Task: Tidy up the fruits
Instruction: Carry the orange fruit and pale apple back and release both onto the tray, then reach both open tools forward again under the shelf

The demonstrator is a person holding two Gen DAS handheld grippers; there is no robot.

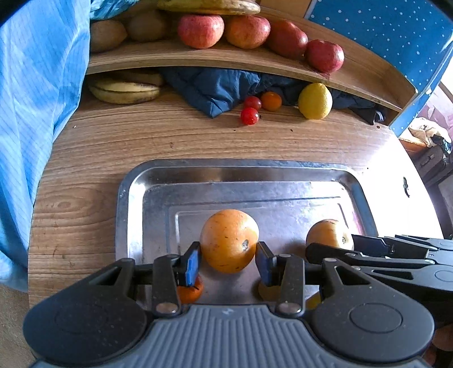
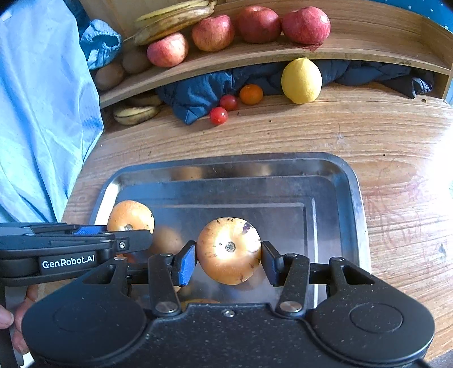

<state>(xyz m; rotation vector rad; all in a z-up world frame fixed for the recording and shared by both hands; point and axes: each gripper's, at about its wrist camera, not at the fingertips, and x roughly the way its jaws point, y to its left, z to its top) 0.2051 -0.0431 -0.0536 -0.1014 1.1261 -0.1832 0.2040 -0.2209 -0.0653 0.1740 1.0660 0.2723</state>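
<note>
A steel tray (image 1: 133, 181) (image 2: 351, 181) lies on the wooden table. My left gripper (image 1: 229, 260) is shut on an orange (image 1: 229, 240), its blue pads (image 1: 194, 263) pressed to both sides. My right gripper (image 2: 228, 261) is shut on a second, paler orange (image 2: 228, 250) over the tray's middle. Each view shows the other gripper from the side: the right gripper (image 1: 334, 246) with its orange (image 1: 329, 233), and the left gripper (image 2: 136, 235) with its orange (image 2: 130, 215). Small orange fruits (image 1: 191, 293) lie in the tray under the left fingers, partly hidden.
A curved wooden shelf (image 1: 198, 58) at the back carries red apples (image 1: 201, 29), kiwis (image 1: 106, 35) and bananas (image 2: 172, 21). Below it lie a lemon (image 1: 314, 101), cherry tomatoes (image 1: 249, 115), bananas (image 1: 124, 90) and a dark blue cloth (image 1: 215, 90). A light blue garment (image 1: 34, 99) hangs at the left.
</note>
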